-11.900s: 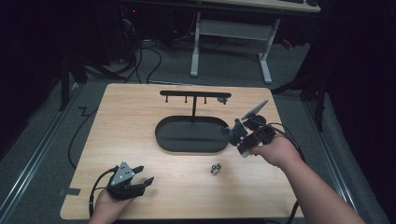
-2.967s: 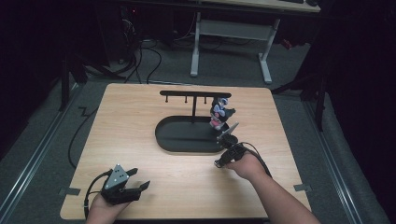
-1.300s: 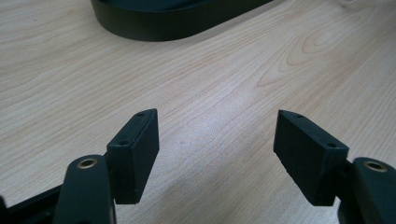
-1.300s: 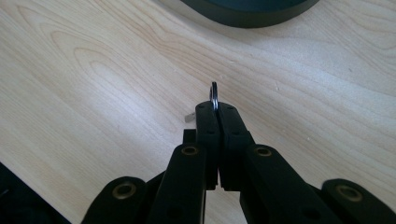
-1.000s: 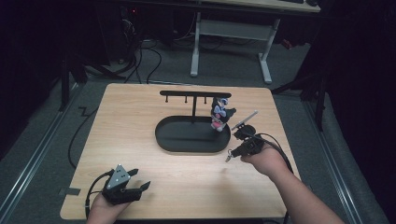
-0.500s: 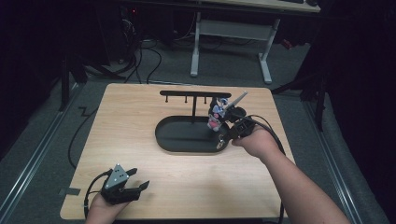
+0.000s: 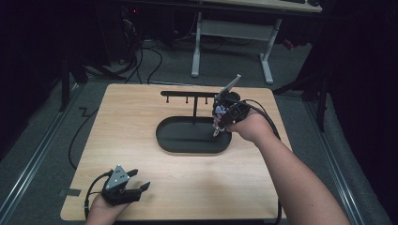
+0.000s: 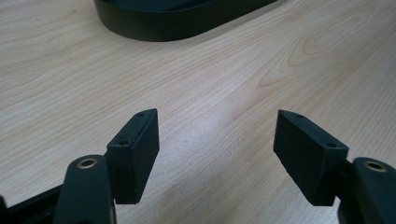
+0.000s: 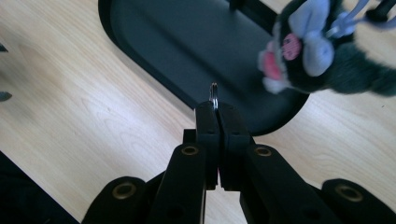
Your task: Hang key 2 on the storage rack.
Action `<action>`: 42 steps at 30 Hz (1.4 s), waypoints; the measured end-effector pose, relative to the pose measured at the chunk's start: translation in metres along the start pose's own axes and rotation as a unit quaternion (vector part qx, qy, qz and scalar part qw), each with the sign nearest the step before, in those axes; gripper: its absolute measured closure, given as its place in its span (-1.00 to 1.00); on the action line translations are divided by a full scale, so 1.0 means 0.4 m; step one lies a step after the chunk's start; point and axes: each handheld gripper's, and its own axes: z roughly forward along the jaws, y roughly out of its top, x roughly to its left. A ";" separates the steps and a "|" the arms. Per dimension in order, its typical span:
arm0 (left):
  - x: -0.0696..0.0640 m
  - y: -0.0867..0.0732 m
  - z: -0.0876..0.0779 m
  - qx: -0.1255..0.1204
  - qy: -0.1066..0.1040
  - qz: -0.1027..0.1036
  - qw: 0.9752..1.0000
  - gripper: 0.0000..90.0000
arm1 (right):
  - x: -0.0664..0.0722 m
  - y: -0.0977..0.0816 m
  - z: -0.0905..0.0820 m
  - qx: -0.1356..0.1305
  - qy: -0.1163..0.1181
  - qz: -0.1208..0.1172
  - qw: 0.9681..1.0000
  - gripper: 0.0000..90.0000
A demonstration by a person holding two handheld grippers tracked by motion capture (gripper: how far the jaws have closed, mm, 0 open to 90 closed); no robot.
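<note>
A black stand with an oval base [image 7: 183, 140] and a hook bar [image 7: 187, 93] is on the wooden table. A dark plush toy [image 9: 322, 51] with grey ears and pink patches hangs near the bar's right end. My right gripper [image 7: 217, 130] hovers over the base's right end, just in front of the plush. Its jaws are shut on a small metal key ring [image 9: 214, 91], which sticks up edge-on from the tips of the right gripper [image 9: 215, 107]. My left gripper [image 7: 136, 187] rests at the table's front left, and in its own view the left gripper [image 8: 215, 140] is open over bare wood.
The table's edge [image 7: 263, 218] runs close in front of both hands. A cable [image 7: 77, 136] hangs off the left side. A white desk frame [image 7: 230, 33] stands on the floor behind the table.
My right gripper has lifted the key ring from the table in front of the base and carried it up and back, over the base's right end beside the plush. The left gripper stayed put.
</note>
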 end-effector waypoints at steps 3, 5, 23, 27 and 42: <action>0.001 0.000 -0.002 0.000 0.000 0.000 1.000 -0.29 | 0.001 0.018 -0.008 -0.001 -0.002 0.000 1.000 0.99; 0.001 -0.001 -0.002 0.000 -0.001 -0.001 1.000 -0.29 | -0.001 0.033 -0.014 -0.001 0.001 -0.001 1.000 0.99; 0.003 -0.002 0.001 0.005 -0.003 -0.001 1.000 -0.29 | 0.007 0.138 -0.034 -0.006 -0.009 -0.006 1.000 0.99; 0.005 -0.002 0.000 0.003 -0.002 -0.002 1.000 -0.29 | 0.007 0.160 -0.030 -0.008 -0.009 -0.007 1.000 0.99; 0.007 -0.002 0.000 0.003 -0.003 -0.001 1.000 -0.29 | -0.002 0.185 -0.011 -0.009 -0.009 -0.005 1.000 0.99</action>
